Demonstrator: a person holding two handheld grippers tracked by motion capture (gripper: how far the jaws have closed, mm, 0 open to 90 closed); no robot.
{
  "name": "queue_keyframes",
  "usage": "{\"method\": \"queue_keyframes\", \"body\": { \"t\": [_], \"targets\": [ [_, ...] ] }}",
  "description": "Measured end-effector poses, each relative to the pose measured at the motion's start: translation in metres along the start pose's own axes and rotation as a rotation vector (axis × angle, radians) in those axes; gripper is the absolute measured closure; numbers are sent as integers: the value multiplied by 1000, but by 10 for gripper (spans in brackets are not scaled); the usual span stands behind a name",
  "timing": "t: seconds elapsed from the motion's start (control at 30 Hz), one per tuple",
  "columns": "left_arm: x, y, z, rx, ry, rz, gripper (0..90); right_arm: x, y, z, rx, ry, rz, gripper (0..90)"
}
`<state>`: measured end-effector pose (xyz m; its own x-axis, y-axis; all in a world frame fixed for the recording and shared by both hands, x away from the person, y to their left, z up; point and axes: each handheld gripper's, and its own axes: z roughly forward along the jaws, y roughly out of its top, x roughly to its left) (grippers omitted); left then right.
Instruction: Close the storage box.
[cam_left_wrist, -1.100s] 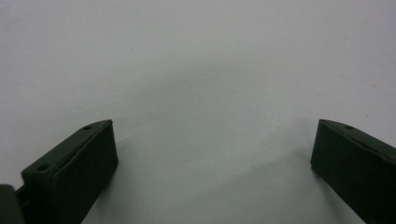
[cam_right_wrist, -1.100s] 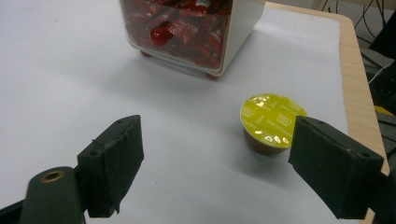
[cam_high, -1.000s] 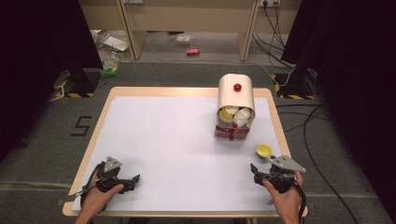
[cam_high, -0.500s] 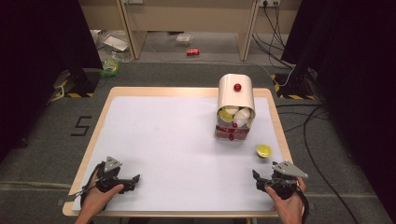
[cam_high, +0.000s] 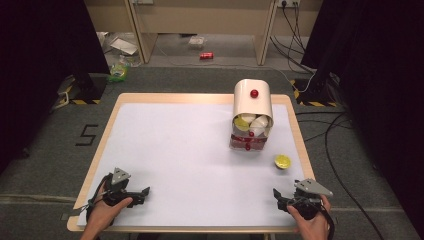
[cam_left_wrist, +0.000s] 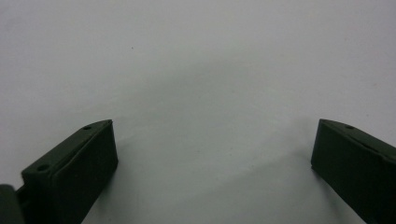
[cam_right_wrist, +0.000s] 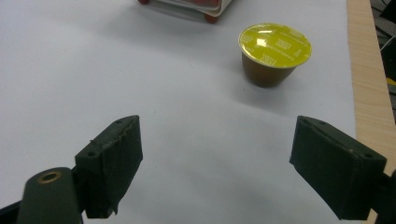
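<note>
While both hands rest at the lower edge of the high view, the right gripper (cam_high: 281, 196) sits at lower right of the frame and the left gripper (cam_high: 141, 192) at lower left, each low over the white bench (cam_high: 180, 145) top. Right gripper (cam_right_wrist: 217, 156) jaws spread wide, nothing between them, bare white surface in the gap. Left gripper (cam_left_wrist: 212, 156) jaws also wide apart, holding nothing, plain white surface ahead of them.

Yellow-lidded capsule (cam_high: 282, 161) stands upright on the bench, right of centre in the high view, near the bench's right wooden edge, above the right gripper and apart from it. In the right gripper view the capsule (cam_right_wrist: 274, 53) is in the upper right of the frame, brown body, shiny yellow foil lid on top, ahead of the jaws and a bit toward the right jaw, not touching either.

Cream capsule dispenser (cam_high: 252, 112) with a red knob stands in the upper right part of the bench, up-left of the capsule, its front open with pale and yellow capsules inside and a red base. Its base edge shows at top centre of the right gripper view. Cables and a red can lie on the floor beyond the bench.
</note>
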<state>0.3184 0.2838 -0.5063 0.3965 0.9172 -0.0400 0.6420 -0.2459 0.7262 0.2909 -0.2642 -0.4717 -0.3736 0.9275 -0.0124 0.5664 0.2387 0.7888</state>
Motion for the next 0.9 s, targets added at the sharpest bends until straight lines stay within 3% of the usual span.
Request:
{"method": "queue_keyframes", "body": {
  "t": [0.9],
  "targets": [
    [0, 0, 0, 0, 0, 0, 0, 0, -18, -11, 37, 12, -5, 161]
  ]
}}
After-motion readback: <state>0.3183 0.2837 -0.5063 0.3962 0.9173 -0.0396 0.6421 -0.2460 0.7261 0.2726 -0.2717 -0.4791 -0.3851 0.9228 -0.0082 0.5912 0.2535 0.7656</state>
